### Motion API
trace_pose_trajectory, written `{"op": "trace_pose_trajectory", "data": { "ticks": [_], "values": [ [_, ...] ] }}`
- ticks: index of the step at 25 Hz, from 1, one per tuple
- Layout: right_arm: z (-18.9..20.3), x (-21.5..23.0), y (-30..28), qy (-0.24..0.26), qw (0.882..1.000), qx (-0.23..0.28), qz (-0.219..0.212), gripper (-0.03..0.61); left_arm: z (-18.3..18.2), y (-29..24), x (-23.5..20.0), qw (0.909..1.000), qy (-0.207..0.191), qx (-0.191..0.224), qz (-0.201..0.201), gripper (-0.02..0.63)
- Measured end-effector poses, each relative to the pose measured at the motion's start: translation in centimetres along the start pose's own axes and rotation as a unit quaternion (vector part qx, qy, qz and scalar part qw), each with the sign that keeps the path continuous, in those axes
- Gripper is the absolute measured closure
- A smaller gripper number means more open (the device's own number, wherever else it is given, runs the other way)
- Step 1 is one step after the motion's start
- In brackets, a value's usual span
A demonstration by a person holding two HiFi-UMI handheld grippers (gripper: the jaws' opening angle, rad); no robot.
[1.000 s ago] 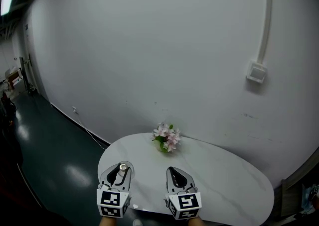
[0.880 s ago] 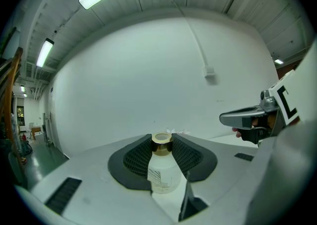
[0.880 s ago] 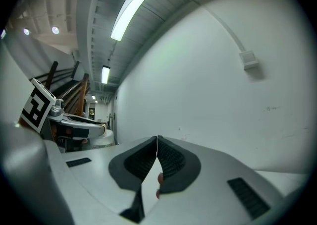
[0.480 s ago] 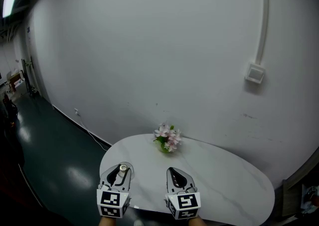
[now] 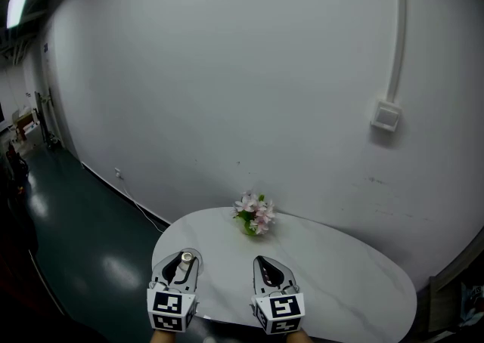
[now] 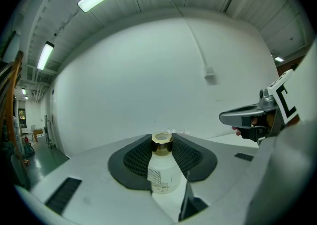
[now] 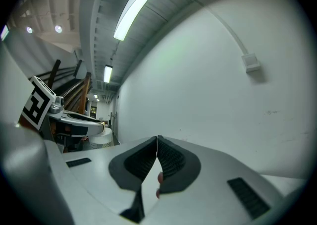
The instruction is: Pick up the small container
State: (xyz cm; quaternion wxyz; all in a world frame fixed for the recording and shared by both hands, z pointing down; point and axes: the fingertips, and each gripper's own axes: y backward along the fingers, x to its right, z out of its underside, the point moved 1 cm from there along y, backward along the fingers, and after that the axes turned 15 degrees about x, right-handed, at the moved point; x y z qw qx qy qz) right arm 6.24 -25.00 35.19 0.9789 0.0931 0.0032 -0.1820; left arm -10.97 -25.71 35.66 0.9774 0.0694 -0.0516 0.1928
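One small container (image 6: 161,169), a pale bottle with a gold cap, stands upright, clamped between the pads of the left gripper (image 6: 162,140). In the head view it is at lower left, over the left end of the white table (image 5: 340,277). Beside it at lower centre, the right gripper (image 7: 157,139) has its jaws pressed together. Pink flowers (image 5: 255,214) stand at the table's far edge.

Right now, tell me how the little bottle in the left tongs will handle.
The bottle looks like stiff translucent plastic, probably light. Its smooth round sides may slip or twist, though the ribbed pads should help.
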Motion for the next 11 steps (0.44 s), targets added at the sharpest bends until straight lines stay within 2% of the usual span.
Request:
{"op": "trace_pose_trajectory", "data": {
  "ticks": [11],
  "values": [
    [0.11,0.72,-0.25,0.000,1.000,0.008,0.001,0.512,-0.28,-0.34,0.16,1.0000,0.000,0.003,-0.002,0.485]
  ]
}}
